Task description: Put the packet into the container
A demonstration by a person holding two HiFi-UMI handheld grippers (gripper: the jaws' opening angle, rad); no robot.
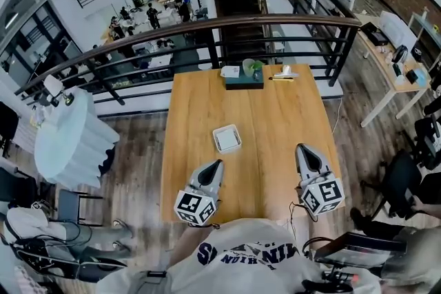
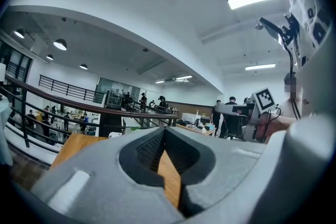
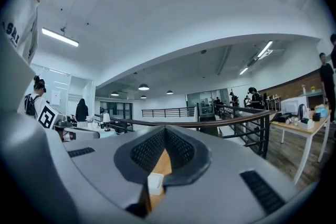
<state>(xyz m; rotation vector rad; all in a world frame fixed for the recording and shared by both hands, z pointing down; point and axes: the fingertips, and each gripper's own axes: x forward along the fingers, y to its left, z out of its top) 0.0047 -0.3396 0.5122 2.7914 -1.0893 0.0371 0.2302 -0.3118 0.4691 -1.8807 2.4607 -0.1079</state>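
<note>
A white square container (image 1: 227,138) lies flat on the wooden table (image 1: 269,113), a little nearer than the middle. My left gripper (image 1: 219,163) hovers just short of it, to its near left, jaws together and empty. My right gripper (image 1: 300,147) is off to the container's right, also shut with nothing held. Small pale items (image 1: 283,74), possibly packets, lie at the table's far edge. In the left gripper view the jaws (image 2: 164,131) meet at the tips over bare wood. In the right gripper view the gripper (image 3: 165,128) is shut, and a small white piece (image 3: 155,184) shows low in the gap.
A dark green box (image 1: 243,81) with a cup (image 1: 249,67) stands at the far edge, against a railing (image 1: 207,27) over a drop. A round white table (image 1: 69,138) stands left, a desk (image 1: 393,58) right, and the person's torso (image 1: 241,255) at the near edge.
</note>
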